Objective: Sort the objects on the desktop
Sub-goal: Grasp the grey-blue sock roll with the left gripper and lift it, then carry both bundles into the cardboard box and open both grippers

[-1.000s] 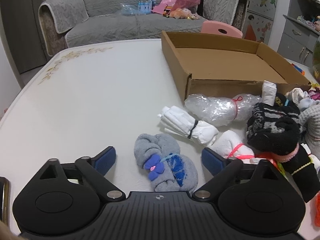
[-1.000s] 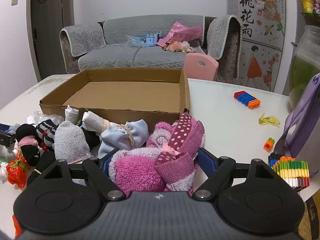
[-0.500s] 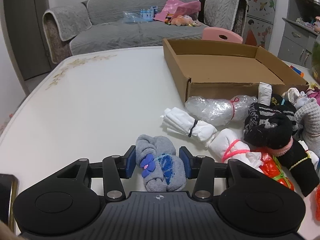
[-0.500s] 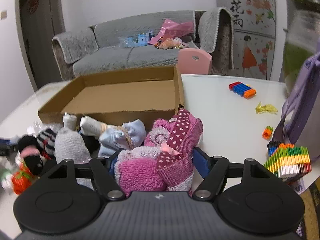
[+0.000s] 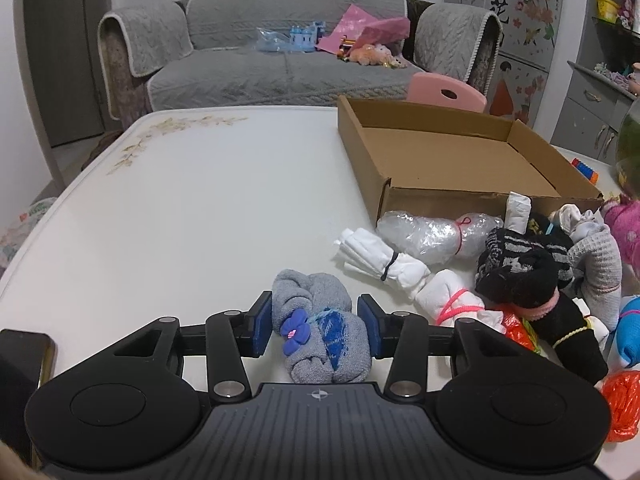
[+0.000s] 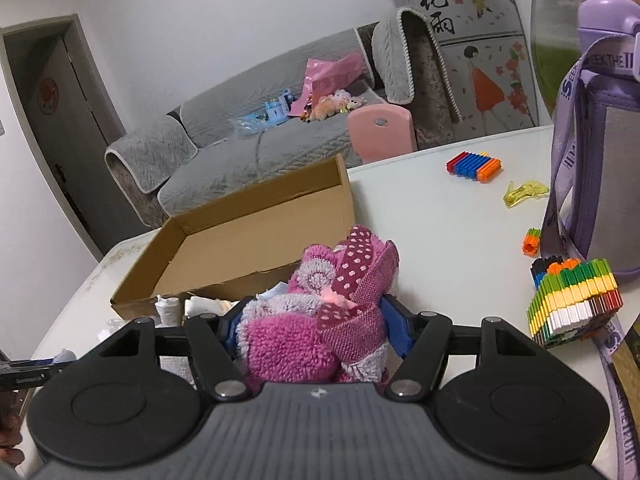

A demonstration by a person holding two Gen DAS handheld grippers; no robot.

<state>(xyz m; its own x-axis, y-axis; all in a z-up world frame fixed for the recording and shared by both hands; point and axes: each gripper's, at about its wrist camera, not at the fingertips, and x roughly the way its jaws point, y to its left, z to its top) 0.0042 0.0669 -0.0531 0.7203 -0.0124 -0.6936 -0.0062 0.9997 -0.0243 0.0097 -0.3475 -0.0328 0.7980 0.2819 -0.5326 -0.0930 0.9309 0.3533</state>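
A grey rolled sock bundle (image 5: pixel 308 292) with a purple flower and a blue patch lies on the white table (image 5: pixel 180 220). My left gripper (image 5: pixel 315 316) is shut on it, both blue pads pressing its sides. A fluffy pink sock bundle with dotted cuffs (image 6: pixel 288 340) sits between the blue pads of my right gripper (image 6: pixel 314 322), whose jaws are closing and squeezing it. The open, empty cardboard box (image 5: pixel 452 160) stands just beyond the sock pile; the right wrist view shows the box (image 6: pixel 248 240) behind the pink bundle.
More tied bundles lie right of the grey one: white rolls (image 5: pixel 384 256), a plastic-wrapped one (image 5: pixel 432 232), a black sock (image 5: pixel 528 280), orange bags (image 5: pixel 624 400). A purple bottle (image 6: pixel 600 160), a striped block piece (image 6: pixel 572 300) and small toys (image 6: pixel 474 166) stand to the right.
The left jaws closed from wide open onto the grey bundle. The right jaws narrowed on the pink bundle, and the right view rolled and shifted with the bundle in it.
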